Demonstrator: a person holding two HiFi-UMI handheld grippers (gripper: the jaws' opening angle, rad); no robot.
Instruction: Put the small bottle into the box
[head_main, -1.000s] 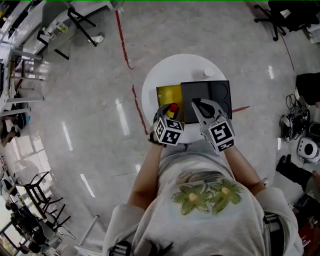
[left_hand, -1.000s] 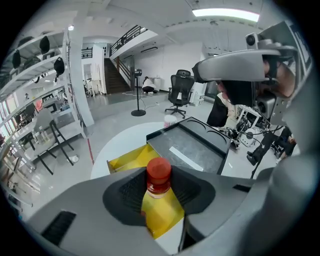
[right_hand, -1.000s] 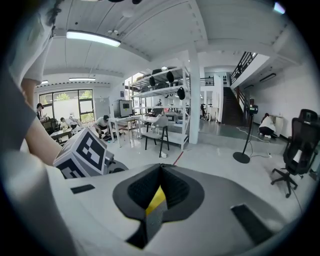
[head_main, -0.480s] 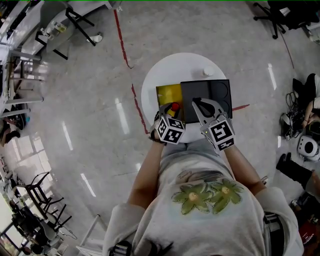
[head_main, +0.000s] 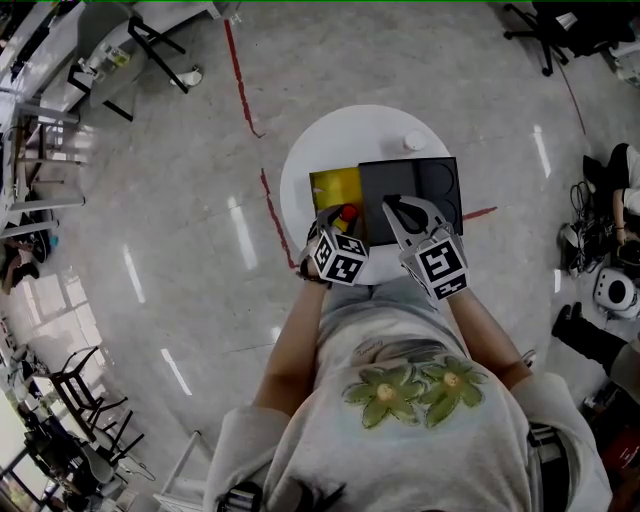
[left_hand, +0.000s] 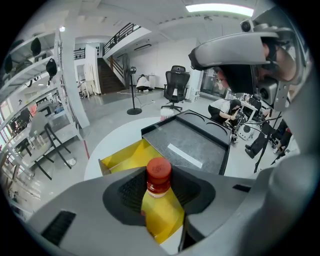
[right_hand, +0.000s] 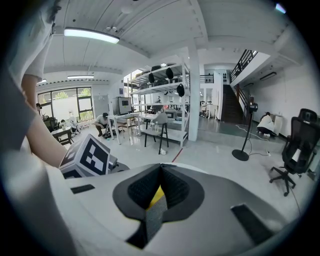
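Risk, judged from the head view: the left gripper (head_main: 340, 222) holds the small red-capped plastic bottle (head_main: 348, 213) at the near edge of the open rectangular yellow box (head_main: 333, 186) on the round white table (head_main: 345, 135). Released here, the bottle may strike the box wall and tip out onto the table.

Left gripper view: the bottle stands upright between the jaws, the pads closed on it just below the cap. The yellow interior lies beyond it, the flat dark grey lid (left_hand: 195, 142) to the right.

Right gripper view: the right gripper (right_hand: 160, 172) has its jaws together — nothing held.
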